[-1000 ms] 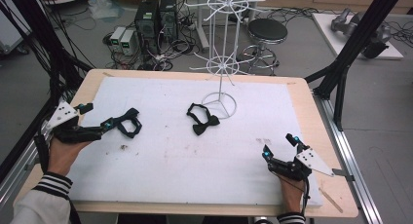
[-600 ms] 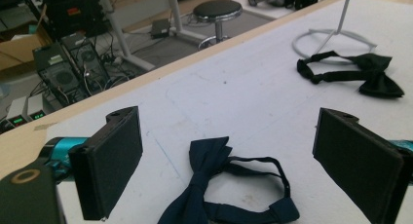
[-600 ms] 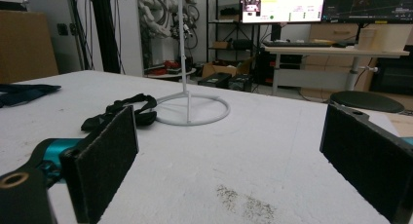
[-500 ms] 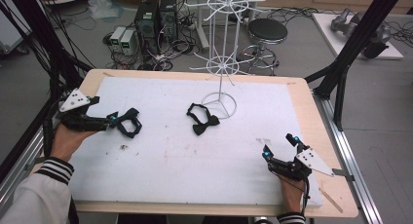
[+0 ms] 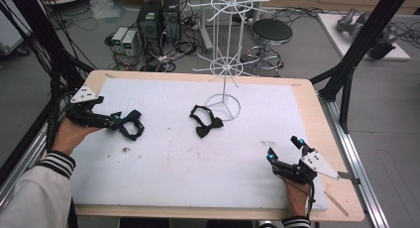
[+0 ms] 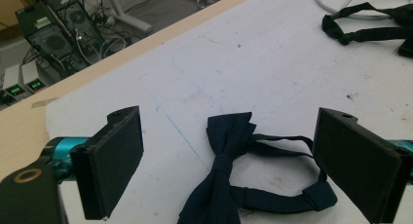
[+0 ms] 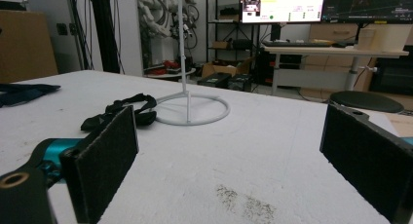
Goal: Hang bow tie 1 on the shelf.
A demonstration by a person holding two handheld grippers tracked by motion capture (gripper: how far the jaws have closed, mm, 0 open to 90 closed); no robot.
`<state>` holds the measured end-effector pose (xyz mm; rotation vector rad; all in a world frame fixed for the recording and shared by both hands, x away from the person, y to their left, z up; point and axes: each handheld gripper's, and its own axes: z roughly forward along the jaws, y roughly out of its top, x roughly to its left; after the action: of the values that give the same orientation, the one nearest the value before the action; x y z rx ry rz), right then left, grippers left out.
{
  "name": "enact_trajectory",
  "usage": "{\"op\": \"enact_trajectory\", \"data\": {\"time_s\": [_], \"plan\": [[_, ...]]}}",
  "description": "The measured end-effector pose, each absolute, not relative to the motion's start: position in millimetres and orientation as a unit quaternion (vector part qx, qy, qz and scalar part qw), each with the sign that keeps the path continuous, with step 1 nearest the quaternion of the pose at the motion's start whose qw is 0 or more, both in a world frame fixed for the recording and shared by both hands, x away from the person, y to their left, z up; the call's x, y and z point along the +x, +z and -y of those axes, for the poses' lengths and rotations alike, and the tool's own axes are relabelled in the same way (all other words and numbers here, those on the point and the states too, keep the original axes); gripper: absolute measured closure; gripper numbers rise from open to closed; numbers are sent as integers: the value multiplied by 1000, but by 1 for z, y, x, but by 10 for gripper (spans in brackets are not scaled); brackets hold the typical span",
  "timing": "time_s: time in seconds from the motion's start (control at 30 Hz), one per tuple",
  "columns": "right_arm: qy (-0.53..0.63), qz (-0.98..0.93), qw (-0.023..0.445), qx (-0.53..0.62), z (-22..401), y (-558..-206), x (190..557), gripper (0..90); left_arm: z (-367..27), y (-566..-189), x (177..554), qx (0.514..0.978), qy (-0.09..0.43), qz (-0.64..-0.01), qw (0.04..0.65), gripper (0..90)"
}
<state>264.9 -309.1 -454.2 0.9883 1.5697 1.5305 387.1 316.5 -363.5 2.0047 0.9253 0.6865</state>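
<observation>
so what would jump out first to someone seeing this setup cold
Probably the tall white wire stand at the back middle of the white table, with a black bow tie lying at its ring base. Next, the left claw at the table's left edge, jaws open around a second dark bow tie, while the right claw waits open near the front right.

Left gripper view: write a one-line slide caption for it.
Open left gripper straddles a dark bow tie lying on the white foam mat, jaws not yet closed.
</observation>
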Motion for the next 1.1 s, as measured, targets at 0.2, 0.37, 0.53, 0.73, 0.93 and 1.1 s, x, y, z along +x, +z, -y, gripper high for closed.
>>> {"op": "enact_trajectory", "data": {"time_s": [0.2,0.37,0.53,0.73,0.93,1.1], "plan": [[594,-608,360,384,309,-454,265,62,-316,-363,400,811,257,-366,378,120],[593,-609,361,383,309,-454,265,62,-315,-365,410,834,234,-357,350,121],[594,-608,360,384,309,-454,265,62,-311,-370,419,854,208,-354,321,127],[594,-608,361,383,309,-454,265,62,-305,-377,429,869,190,-350,292,153],[596,-606,363,382,309,-454,265,62,-302,-385,442,883,158,-351,270,188],[596,-606,363,382,309,-454,265,62,-300,-391,448,894,145,-348,242,194]]}}
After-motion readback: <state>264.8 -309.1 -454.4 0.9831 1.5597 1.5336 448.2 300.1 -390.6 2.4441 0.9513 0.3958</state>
